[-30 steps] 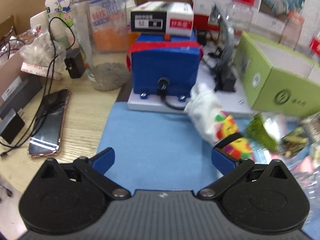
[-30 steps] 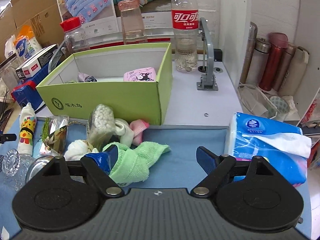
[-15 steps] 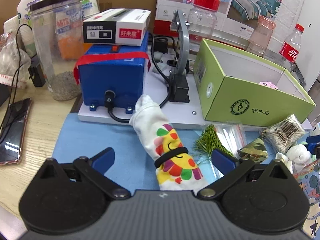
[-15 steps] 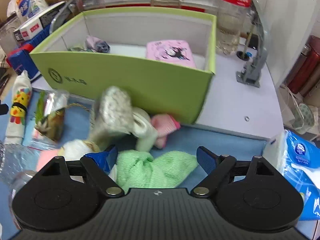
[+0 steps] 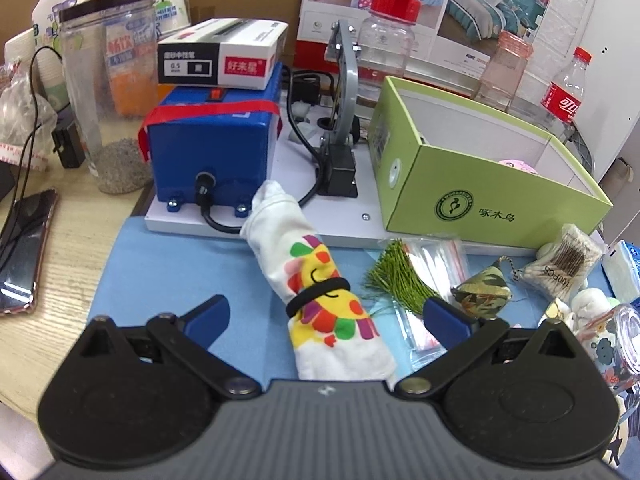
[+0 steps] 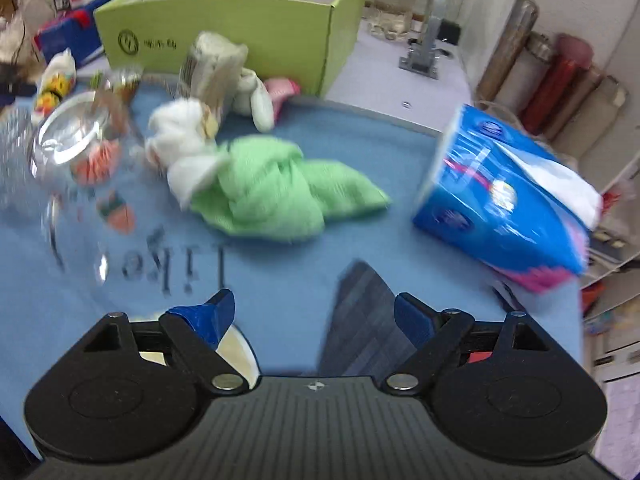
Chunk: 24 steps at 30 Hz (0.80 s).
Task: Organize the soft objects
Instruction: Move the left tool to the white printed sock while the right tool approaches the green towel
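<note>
- Phone (image 5: pixel 24 248) lies on the wood tabletop at far left with a black cable trailing beside it; a wide sweep of the left gripper could snag the cable or nudge the phone. Well apart for now.
- Left gripper (image 5: pixel 326 316) has its jaws wide with nothing pinched. It hangs over the rolled white sock (image 5: pixel 320 300) with the colourful print, bound by a black hair tie (image 5: pixel 318 290). The roll lies between the blue fingers but no pad touches it.
- Risk: the sock lies diagonal to the jaws, so a close may catch only the loose end, and the roll would sag or slip out of the tie.
- The sock's far tip touches or nearly touches the black cable of the blue box (image 5: pixel 212 156); a lift could drag that cable.
- Zip bag of green needles (image 5: pixel 404 280) sits just beside the right finger, so it may get pinched along with the sock.
- Green box (image 5: pixel 472 188), likely the drop spot, stands behind on the white board; something pink already shows inside. A low carry could clip its wall.
- Right gripper (image 6: pixel 314 314) is also wide and empty, pointing down at the blue mat (image 6: pixel 280 264); the view is motion-blurred.
- Clear glass jar (image 6: pixel 72 184) lies close to its left finger, and a bump could set it rolling.
- Green towel (image 6: pixel 276 188) sits well ahead with a white plush (image 6: pixel 180 140) partly tucked into it; a grab may bring both or drop one.
- Tissue pack (image 6: pixel 508 200) at right is tilted, near the mat edge; a push could send it off.
</note>
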### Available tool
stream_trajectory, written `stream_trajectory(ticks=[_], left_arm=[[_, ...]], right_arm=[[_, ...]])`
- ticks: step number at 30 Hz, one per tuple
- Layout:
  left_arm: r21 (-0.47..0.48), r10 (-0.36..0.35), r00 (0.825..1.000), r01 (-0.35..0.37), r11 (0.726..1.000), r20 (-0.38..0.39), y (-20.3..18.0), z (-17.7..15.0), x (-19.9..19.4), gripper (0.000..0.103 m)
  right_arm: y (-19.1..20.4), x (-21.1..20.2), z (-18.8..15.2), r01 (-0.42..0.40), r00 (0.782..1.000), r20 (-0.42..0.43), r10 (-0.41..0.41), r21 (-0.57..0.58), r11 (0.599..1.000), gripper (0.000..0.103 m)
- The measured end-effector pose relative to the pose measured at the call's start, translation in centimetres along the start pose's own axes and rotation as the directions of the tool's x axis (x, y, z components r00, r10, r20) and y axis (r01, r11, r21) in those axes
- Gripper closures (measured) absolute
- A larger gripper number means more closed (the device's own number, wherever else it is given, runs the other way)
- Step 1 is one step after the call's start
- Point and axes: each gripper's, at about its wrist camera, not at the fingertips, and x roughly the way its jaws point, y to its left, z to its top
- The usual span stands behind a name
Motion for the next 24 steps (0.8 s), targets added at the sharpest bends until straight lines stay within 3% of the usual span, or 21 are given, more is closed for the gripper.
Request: stream_trajectory(ticks=[5, 9, 13, 15, 21, 24], left_arm=[[-0.003, -0.008, 1.0, 0.008, 1.0, 0.004, -0.5, 0.0, -0.6, 0.001], [0.041, 0.026, 1.0, -0.026, 0.999, 0.004, -0.6, -0.4, -1.0, 0.001], [0.042, 0.05, 0.999, -0.05, 0.998, -0.006, 0.2, -0.4, -0.8, 0.001], [0.037, 0.034, 0.999, -0.033, 0.999, -0.018, 0.6, -0.6, -0.6, 0.001], [-0.01, 0.0, 0.997, -0.001, 1.0, -0.077, 1.4, -1.5, 0.6, 0.001], [-0.009, 0.012, 0.996, -0.013, 1.0, -0.09, 1.3, -1.5, 1.3, 0.001]], right_arm=[[0.4, -0.7, 1.1, -0.027, 0.996, 0.081, 0.029, -0.021, 0.999, 0.029], [2.1, 1.0, 3.3, -0.038, 0.994, 0.087, 0.058, -0.217, 0.976, 0.029], [2.4, 1.6, 5.1, -0.089, 0.985, 0.082, 0.15, -0.504, 0.859, 0.029], [2.2, 2.0, 6.1, -0.13, 0.978, 0.06, 0.2, -0.573, 0.809, 0.029], [1.8, 5.8, 8.3, -0.282, 0.949, -0.051, 0.311, -0.576, 0.767, 0.029], [0.7, 6.9, 7.8, -0.351, 0.926, -0.057, 0.374, -0.498, 0.793, 0.028]])
